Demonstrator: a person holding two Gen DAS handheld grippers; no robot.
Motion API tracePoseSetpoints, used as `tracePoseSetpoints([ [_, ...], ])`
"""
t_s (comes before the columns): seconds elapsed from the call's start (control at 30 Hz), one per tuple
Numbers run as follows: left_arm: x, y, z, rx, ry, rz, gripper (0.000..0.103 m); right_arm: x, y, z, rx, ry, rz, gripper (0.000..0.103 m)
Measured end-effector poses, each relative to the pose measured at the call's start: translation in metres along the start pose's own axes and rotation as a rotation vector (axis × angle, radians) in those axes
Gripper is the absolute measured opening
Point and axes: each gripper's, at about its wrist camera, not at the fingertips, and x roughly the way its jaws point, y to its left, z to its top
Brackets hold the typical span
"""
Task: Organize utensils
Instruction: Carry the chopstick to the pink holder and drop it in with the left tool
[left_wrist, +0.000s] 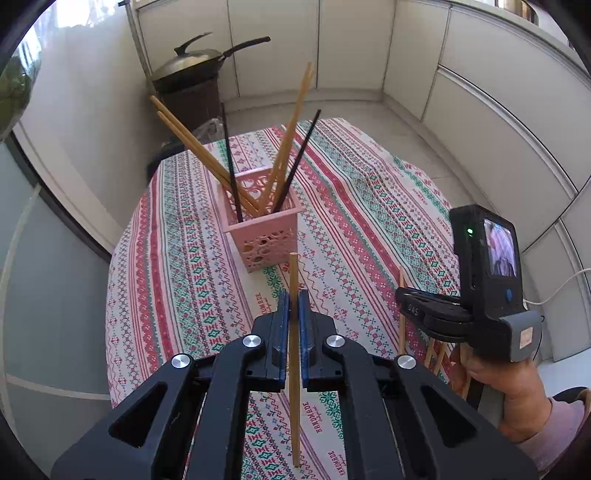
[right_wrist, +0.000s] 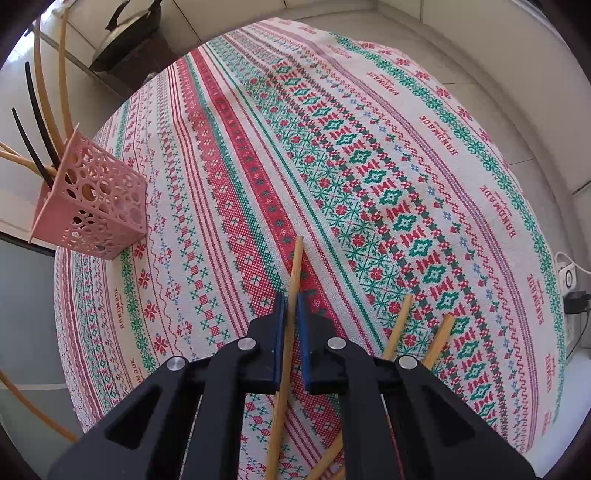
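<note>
A pink perforated holder (left_wrist: 263, 232) stands on the patterned tablecloth with several bamboo and two black chopsticks leaning in it; it also shows at the left of the right wrist view (right_wrist: 94, 199). My left gripper (left_wrist: 294, 299) is shut on a bamboo chopstick (left_wrist: 294, 365), held above the cloth just in front of the holder. My right gripper (right_wrist: 291, 302) is shut on another bamboo chopstick (right_wrist: 291, 295) low over the cloth. Two more bamboo chopsticks (right_wrist: 397, 326) lie on the cloth right of it. The right gripper also shows in the left wrist view (left_wrist: 413, 306).
The round table's cloth (right_wrist: 369, 147) fills both views. A lidded wok (left_wrist: 192, 64) sits on a dark stand beyond the table's far edge. White cabinets curve behind. A power strip (right_wrist: 569, 280) lies on the floor at right.
</note>
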Motion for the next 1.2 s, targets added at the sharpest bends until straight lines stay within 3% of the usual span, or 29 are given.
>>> tracePoseSetpoints([
  [0.2, -0.018, 0.010, -0.003, -0.041, -0.055, 0.003, 0.004, -0.044, -0.002, -0.010, -0.007, -0.106, 0.077, 0.006],
  [0.4, -0.044, 0.018, -0.004, -0.081, -0.116, -0.018, 0.004, -0.117, 0.008, -0.024, -0.071, -0.261, 0.172, 0.006],
  [0.67, -0.075, 0.031, 0.007, -0.144, -0.196, -0.068, 0.004, -0.183, 0.009, -0.031, -0.079, -0.355, 0.264, 0.006],
  [1.0, -0.112, 0.059, 0.059, -0.272, -0.340, -0.077, 0.004, -0.246, 0.010, 0.001, -0.044, -0.442, 0.340, 0.006],
  [1.2, -0.135, 0.075, 0.098, -0.348, -0.432, -0.062, 0.004, -0.264, 0.011, 0.019, -0.044, -0.467, 0.370, 0.006],
])
